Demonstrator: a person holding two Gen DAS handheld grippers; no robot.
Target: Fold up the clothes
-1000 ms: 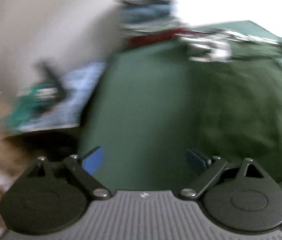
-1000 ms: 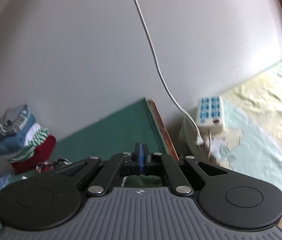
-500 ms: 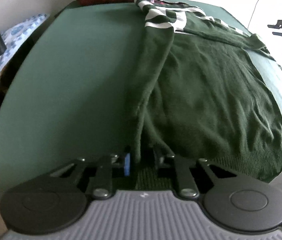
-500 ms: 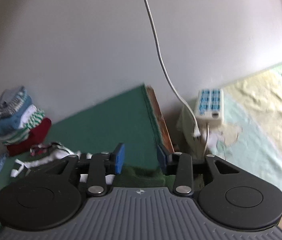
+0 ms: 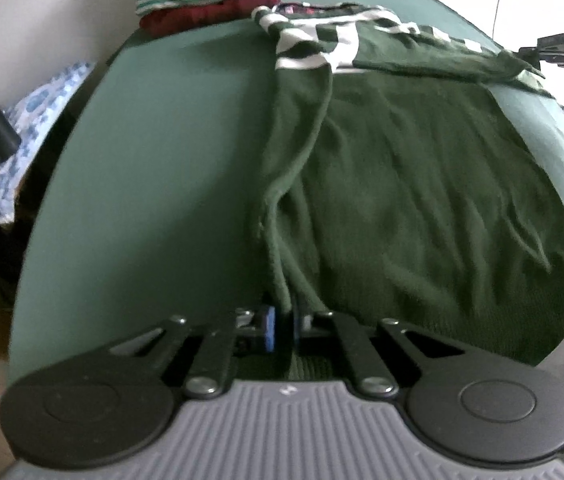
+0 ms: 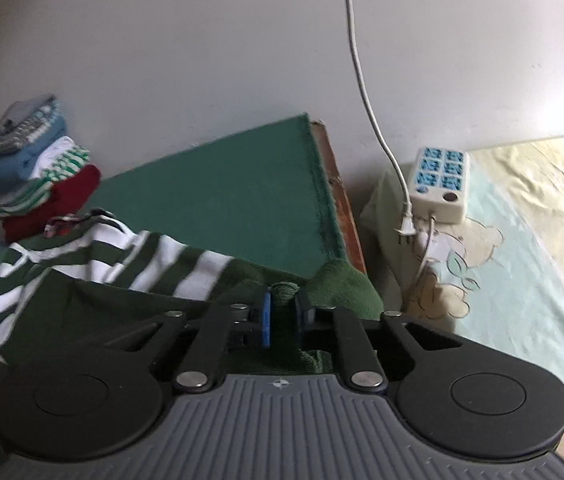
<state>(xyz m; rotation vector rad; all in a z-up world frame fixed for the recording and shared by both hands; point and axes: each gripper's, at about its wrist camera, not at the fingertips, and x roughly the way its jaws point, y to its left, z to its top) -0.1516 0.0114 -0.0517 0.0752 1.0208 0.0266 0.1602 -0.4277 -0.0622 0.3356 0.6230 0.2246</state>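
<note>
Sweater hem pinched in left claw, cuff in right claw; only right view shows power strip.

Dark green sweater with white-striped sleeves lies spread flat.

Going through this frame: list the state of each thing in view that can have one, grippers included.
Left gripper: shut on the sweater's hem edge.
Right gripper: shut on a bunched dark green cuff.
Dark green knit sweater with white-striped sleeves: spread flat, left side folded inward, not yet fully folded.
Stack of folded clothes: folded, piled at the wall.
White power strip with blue sockets: lying on the bed, one cord plugged in.
</note>
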